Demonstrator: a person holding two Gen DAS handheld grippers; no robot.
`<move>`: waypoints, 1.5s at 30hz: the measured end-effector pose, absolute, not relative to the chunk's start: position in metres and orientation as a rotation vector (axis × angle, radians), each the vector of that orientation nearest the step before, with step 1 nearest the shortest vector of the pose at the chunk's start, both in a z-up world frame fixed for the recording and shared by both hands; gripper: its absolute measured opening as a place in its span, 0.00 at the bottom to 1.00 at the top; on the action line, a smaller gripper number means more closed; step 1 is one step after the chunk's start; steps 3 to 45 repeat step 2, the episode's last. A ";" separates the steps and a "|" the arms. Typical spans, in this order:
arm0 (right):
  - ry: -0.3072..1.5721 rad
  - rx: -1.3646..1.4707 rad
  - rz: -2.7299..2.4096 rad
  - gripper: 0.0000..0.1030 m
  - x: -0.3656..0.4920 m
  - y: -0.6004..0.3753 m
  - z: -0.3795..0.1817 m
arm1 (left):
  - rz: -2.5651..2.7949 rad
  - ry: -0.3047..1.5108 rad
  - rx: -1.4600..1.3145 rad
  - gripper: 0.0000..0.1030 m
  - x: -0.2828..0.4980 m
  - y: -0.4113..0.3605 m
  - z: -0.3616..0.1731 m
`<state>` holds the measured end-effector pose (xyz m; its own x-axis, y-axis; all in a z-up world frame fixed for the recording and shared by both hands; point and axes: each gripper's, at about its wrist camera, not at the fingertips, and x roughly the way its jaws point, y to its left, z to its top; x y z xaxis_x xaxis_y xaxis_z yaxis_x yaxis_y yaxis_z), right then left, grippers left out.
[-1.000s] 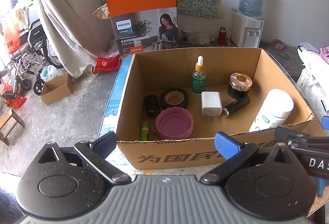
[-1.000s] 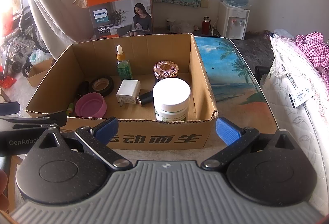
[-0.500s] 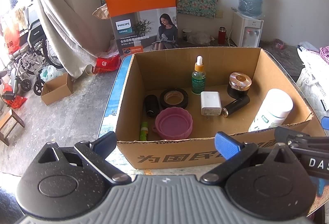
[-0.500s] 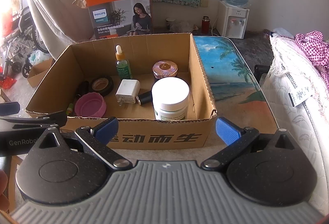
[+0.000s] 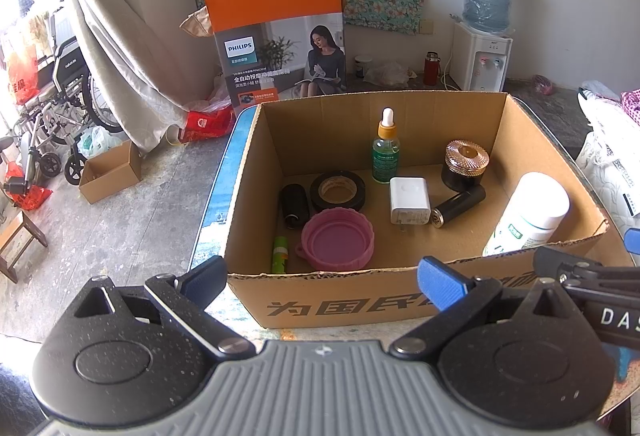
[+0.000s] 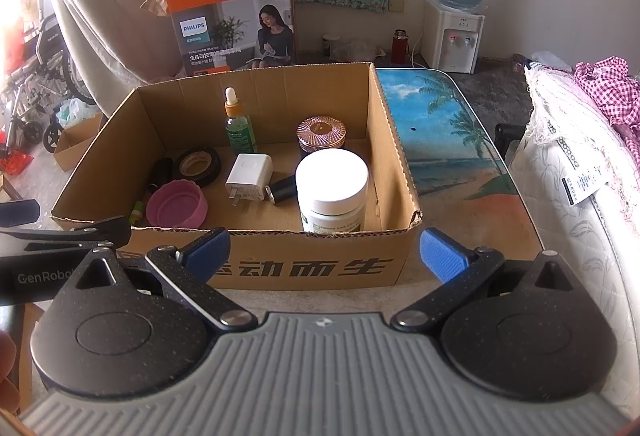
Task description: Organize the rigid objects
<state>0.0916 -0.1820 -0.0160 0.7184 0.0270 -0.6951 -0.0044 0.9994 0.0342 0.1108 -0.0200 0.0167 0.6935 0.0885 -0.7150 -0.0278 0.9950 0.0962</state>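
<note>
An open cardboard box (image 5: 344,306) (image 6: 304,268) sits on a table with a beach picture (image 6: 444,140). Inside stand a green dropper bottle (image 5: 385,152) (image 6: 239,130), a dark jar with a copper lid (image 5: 466,164) (image 6: 321,134) and a white tub (image 5: 528,214) (image 6: 332,190). Lying in it are a tape roll (image 5: 338,191) (image 6: 198,166), a white charger (image 5: 409,200) (image 6: 249,182), a pink lid (image 5: 338,238) (image 6: 177,205), black cylinders (image 5: 294,206) (image 5: 458,205) and a green stick (image 5: 279,254). My left gripper (image 5: 322,282) and right gripper (image 6: 324,252) hover open before the box's near wall, holding nothing.
An orange Philips carton (image 5: 280,32) stands behind the box. A water dispenser (image 5: 482,64) is by the far wall. A wheelchair (image 5: 52,116) and small carton (image 5: 110,170) are on the floor left. A mattress with a pink checked cloth (image 6: 600,92) borders the table's right.
The right wrist view has shifted very slightly; the box and its contents stay put. Both grippers remain open and almost still.
</note>
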 end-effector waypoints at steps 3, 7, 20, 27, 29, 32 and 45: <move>0.770 0.031 0.018 0.99 0.092 -0.182 -0.016 | 0.064 0.803 0.080 0.99 0.111 -0.020 0.017; 0.770 0.031 0.018 0.99 0.092 -0.182 -0.016 | 0.064 0.803 0.080 0.99 0.111 -0.020 0.017; 0.770 0.031 0.018 0.99 0.092 -0.182 -0.016 | 0.064 0.803 0.080 0.99 0.111 -0.020 0.017; 0.770 0.031 0.018 0.99 0.092 -0.182 -0.016 | 0.064 0.803 0.080 0.99 0.111 -0.020 0.017; 0.770 0.031 0.018 0.99 0.092 -0.182 -0.016 | 0.064 0.803 0.080 0.99 0.111 -0.020 0.017; 0.770 0.031 0.018 0.99 0.092 -0.182 -0.016 | 0.064 0.803 0.080 0.99 0.111 -0.020 0.017; 0.770 0.031 0.018 0.99 0.092 -0.182 -0.016 | 0.064 0.803 0.080 0.99 0.111 -0.020 0.017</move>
